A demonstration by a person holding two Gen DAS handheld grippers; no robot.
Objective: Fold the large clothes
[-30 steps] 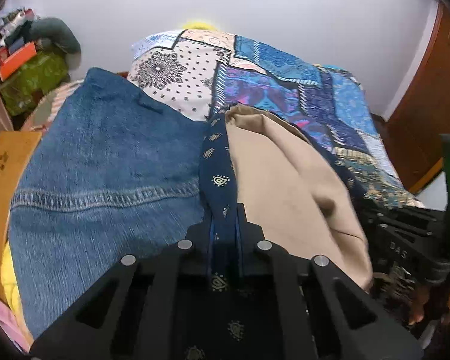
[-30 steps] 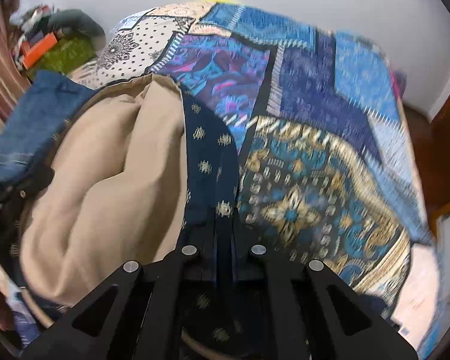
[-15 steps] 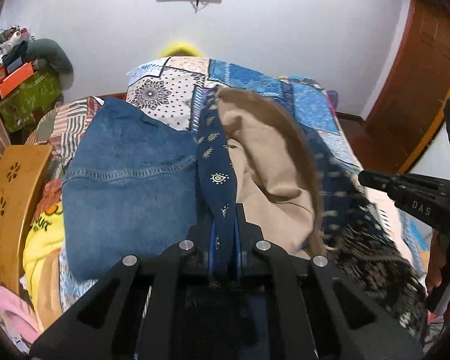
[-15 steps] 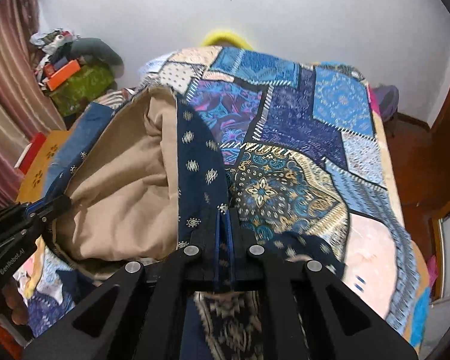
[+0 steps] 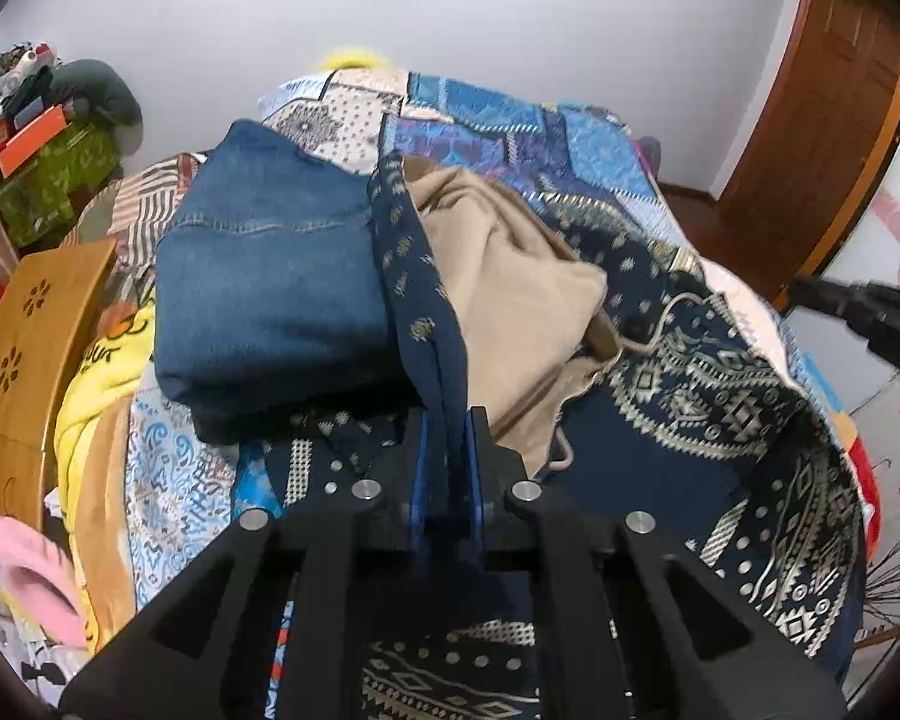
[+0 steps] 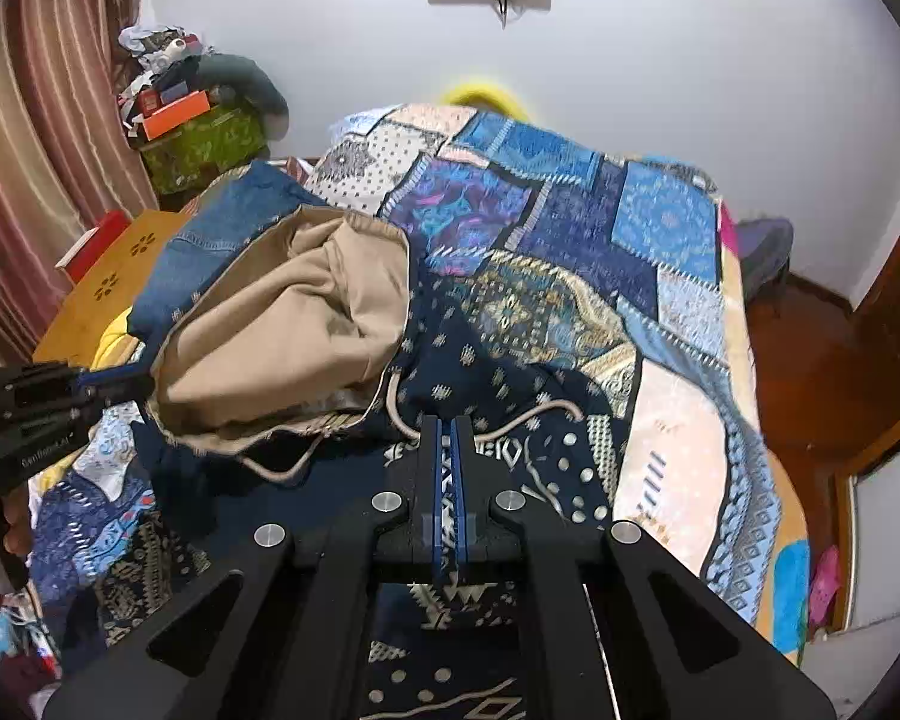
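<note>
Pinching a bunched edge of the navy patterned garment (image 5: 708, 384), the left gripper (image 5: 447, 438) has its blue pads pressed on the cloth, which runs up and away from its tips. The right gripper (image 6: 448, 450) is clamped thin on another edge of the same garment (image 6: 492, 372), a pale drawstring (image 6: 528, 414) curling just beyond its tips. Between the two tongs the garment sags open, showing its beige lining (image 6: 288, 330). Left of the left gripper's tips lie folded jeans (image 5: 270, 276); ahead of both spreads the patchwork quilt (image 6: 570, 210) on the bed.
</note>
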